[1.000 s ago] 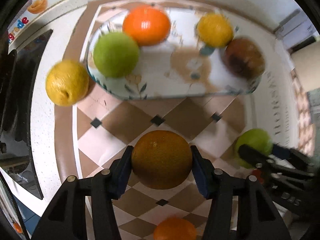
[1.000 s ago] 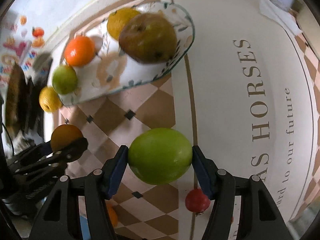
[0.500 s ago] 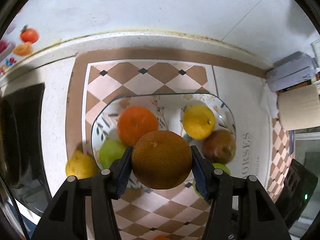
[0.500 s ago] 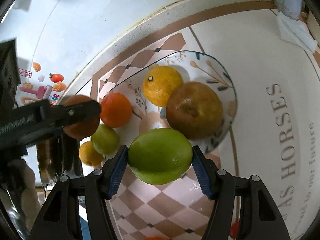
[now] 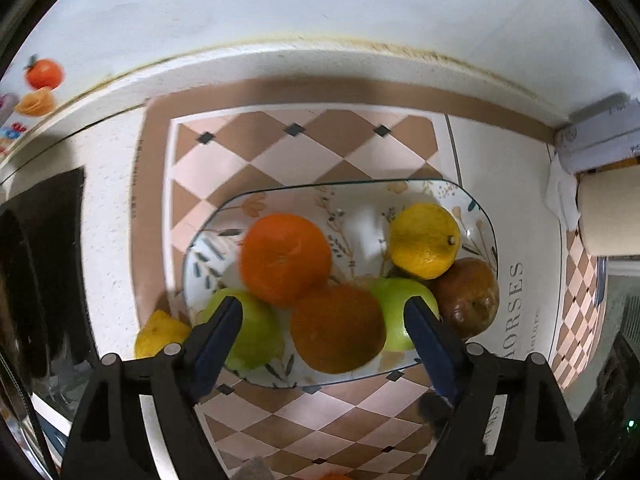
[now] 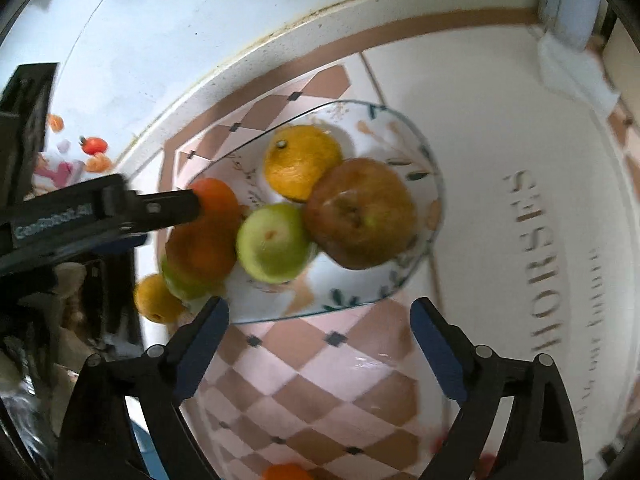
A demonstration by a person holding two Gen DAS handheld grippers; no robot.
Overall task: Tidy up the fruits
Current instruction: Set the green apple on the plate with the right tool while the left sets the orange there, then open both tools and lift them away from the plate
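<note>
Now the left gripper (image 5: 326, 318) and right gripper (image 6: 320, 320) have just spread their jaws wide, gripping nothing. Lower centre of the left view, the dark orange (image 5: 338, 328) and green apple (image 5: 400, 312) lie in the plate (image 5: 280, 196).

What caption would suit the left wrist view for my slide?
Open left gripper above a glass plate of fruit, a dark orange lying free between its fingers.
</note>
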